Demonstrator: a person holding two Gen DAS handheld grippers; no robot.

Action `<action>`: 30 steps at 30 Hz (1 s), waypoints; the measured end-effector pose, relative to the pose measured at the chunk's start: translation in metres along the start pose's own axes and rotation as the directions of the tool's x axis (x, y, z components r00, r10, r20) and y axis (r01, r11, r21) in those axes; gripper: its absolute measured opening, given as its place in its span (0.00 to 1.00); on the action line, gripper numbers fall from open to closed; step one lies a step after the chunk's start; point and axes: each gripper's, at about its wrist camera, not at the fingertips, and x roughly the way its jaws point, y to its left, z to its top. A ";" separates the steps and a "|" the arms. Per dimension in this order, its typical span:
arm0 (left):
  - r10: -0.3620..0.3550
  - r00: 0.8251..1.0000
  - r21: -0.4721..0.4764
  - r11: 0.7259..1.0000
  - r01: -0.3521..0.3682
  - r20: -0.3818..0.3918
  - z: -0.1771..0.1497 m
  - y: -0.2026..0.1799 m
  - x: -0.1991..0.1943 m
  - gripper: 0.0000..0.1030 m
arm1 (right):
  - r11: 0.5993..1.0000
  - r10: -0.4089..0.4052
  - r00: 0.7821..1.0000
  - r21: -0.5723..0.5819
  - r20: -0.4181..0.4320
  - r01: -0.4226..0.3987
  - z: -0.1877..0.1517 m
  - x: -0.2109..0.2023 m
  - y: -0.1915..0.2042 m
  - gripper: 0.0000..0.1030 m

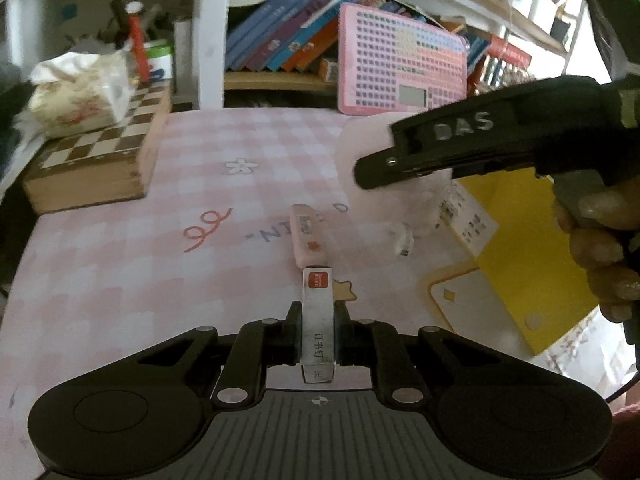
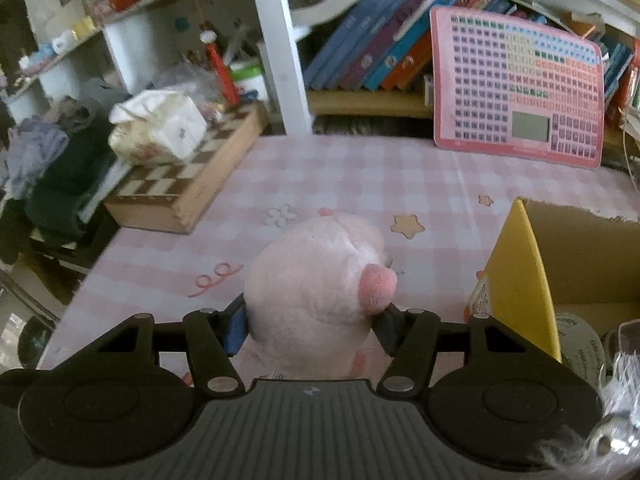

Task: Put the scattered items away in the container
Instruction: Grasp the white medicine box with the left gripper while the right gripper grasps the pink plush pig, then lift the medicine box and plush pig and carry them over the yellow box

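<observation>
My left gripper (image 1: 318,334) is closed narrow on a small white cardboard box with a red label (image 1: 318,320); both pads press its long sides and it points forward, away from me. Its side has printed Chinese characters, the red end label is too small to read. My right gripper (image 2: 312,320) is at medium width and squeezes a soft pink plush toy with a darker pink nub (image 2: 316,284), pads sunk into the fuzzy fabric on both sides. In the left view the black arm of the right gripper carries raised letters "DAS". A small pink eraser in a printed sleeve (image 1: 308,236) lies flat on the pink-white checked tablecloth (image 1: 120,272), just beyond the box end, apart from it. The cloth has much free room on the left & centre, up to the wooden chessboard box (image 2: 180,184) at the left edge, which has a crumpled tissue pack on top. The container, a brown cardboard box with a yellow outer wall (image 2: 524,272), stands at the right edge, near the plush, open top, smth. already inside. A pink plastic board with a grid of keys (image 2: 520,88) leans upright against the bookshelf at the back edge.
</observation>
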 end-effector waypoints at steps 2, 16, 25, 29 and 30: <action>0.009 1.000 -0.023 1.000 -0.009 0.009 -0.003 0.004 -0.010 0.13 | 1.000 0.012 1.000 -0.006 0.010 -0.012 -0.003 -0.010 0.002 0.57; 0.028 0.996 -0.047 0.999 -0.024 0.086 -0.022 0.008 -0.083 0.13 | 0.996 0.039 0.999 -0.082 0.026 -0.036 -0.048 -0.074 0.009 0.57; -0.040 0.992 -0.028 0.999 0.044 0.121 -0.031 -0.005 -0.124 0.13 | 0.992 0.048 0.999 -0.115 0.009 -0.046 -0.086 -0.119 0.013 0.57; -0.057 0.990 -0.007 0.998 0.059 0.131 -0.035 -0.013 -0.136 0.13 | 0.991 0.048 0.999 -0.127 0.018 -0.046 -0.102 -0.137 0.019 0.57; -0.060 0.989 -0.003 0.998 0.061 0.132 -0.037 -0.015 -0.139 0.13 | 0.991 0.048 0.999 -0.122 0.019 -0.045 -0.107 -0.141 0.020 0.57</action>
